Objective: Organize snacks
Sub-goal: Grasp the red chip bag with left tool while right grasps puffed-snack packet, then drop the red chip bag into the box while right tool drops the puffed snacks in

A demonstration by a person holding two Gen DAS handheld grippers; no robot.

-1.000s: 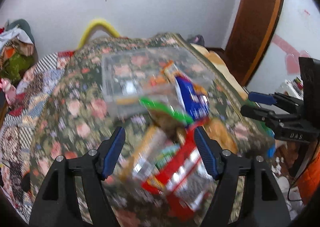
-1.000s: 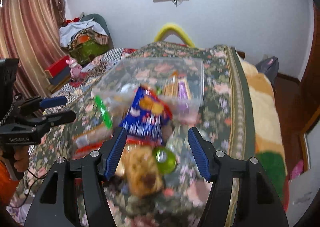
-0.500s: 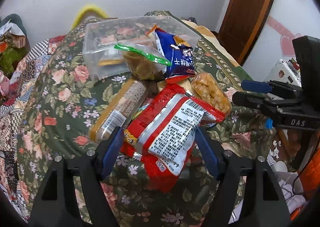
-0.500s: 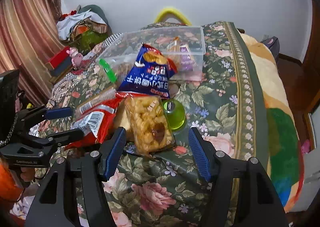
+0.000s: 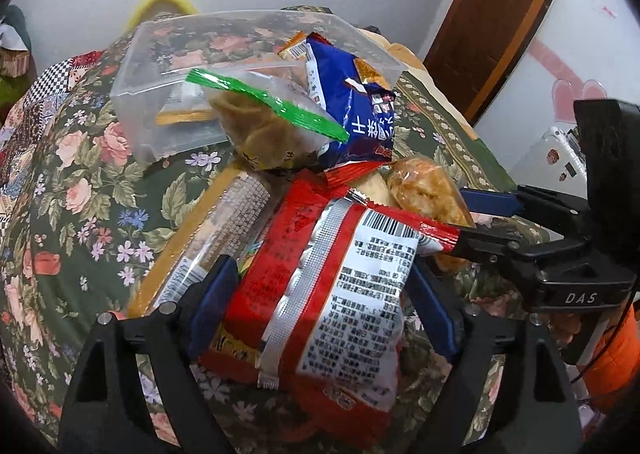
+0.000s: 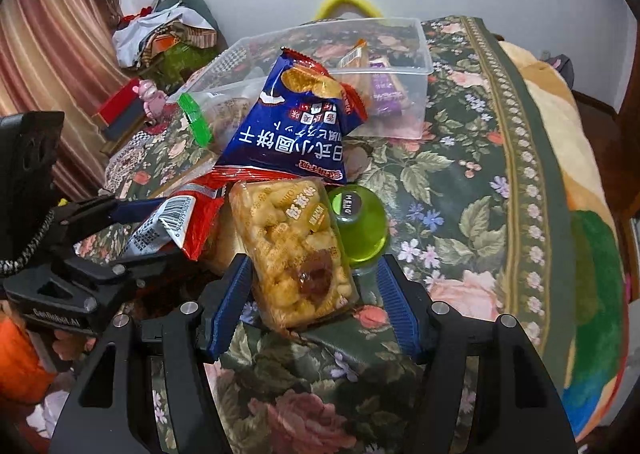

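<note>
Snacks heaped on the floral bedspread (image 6: pixel 460 182) before the clear tub (image 6: pixel 416 66) could slide, since both wide-open, empty grippers, left (image 5: pixel 320 318) and right (image 6: pixel 312 294), straddle slippery overlapping packets.

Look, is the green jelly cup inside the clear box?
No, the jelly cup sits on the floral blanket, apart from the box behind it.

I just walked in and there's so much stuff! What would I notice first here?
Probably the heap of snacks on the flowery bedspread: a big red packet sits between the open left gripper fingers. A clear pack of golden puffs lies between the open right gripper fingers, beside a green jelly cup. Behind them stands a clear plastic box.
</note>
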